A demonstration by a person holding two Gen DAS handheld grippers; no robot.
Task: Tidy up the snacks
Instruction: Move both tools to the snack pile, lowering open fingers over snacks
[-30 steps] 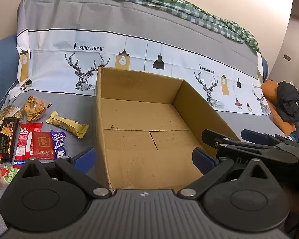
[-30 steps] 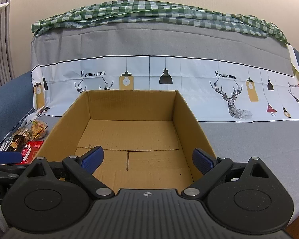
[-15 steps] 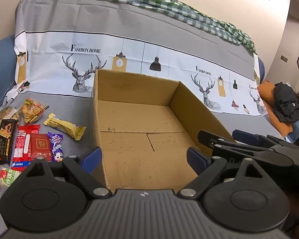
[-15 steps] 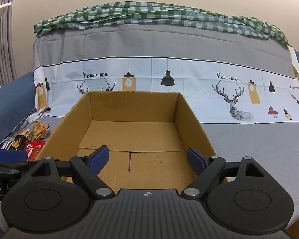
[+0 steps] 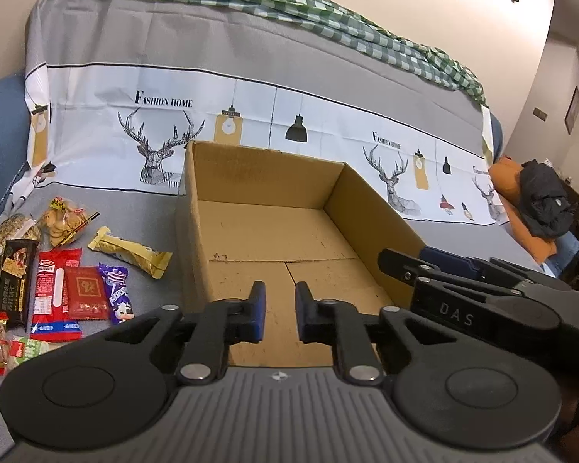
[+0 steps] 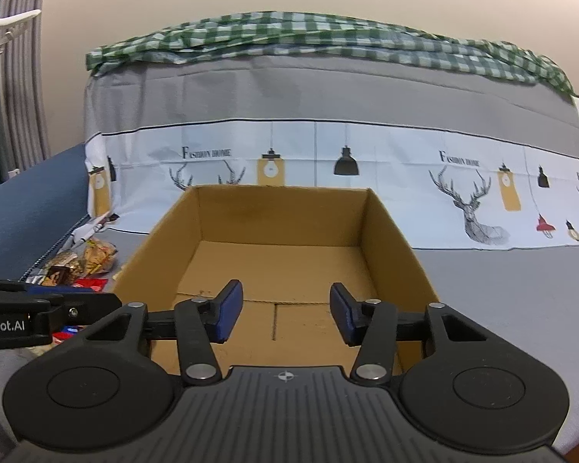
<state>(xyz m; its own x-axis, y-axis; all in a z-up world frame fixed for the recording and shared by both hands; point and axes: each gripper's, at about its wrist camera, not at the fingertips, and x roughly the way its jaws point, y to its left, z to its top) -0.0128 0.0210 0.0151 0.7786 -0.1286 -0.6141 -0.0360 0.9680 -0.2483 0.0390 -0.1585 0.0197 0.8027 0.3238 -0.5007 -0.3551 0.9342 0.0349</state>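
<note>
An empty cardboard box point(image 5: 251, 177) stands open on the grey cover; it also shows in the right wrist view point(image 6: 281, 208). Several snack packets lie left of it: a yellow wafer bar point(image 5: 129, 251), a red packet point(image 5: 56, 289), a purple candy point(image 5: 117, 289), a dark bar point(image 5: 15, 274) and a biscuit bag point(image 5: 63, 218). My left gripper point(image 5: 280, 305) is over the box's near edge, nearly shut with a narrow gap, holding nothing. My right gripper point(image 6: 285, 308) is over the box's near edge, partly open and empty. The right gripper also shows in the left wrist view point(image 5: 463, 281).
A deer-print cover point(image 6: 405, 162) hangs over the sofa back, with green checked cloth point(image 6: 328, 38) on top. A dark garment on an orange cushion point(image 5: 540, 200) lies far right. Grey cover point(image 6: 501, 277) stretches right of the box.
Both grippers have narrowed: the left from wide open to almost shut, the right to about half open. Both have drawn back slightly from the box.
</note>
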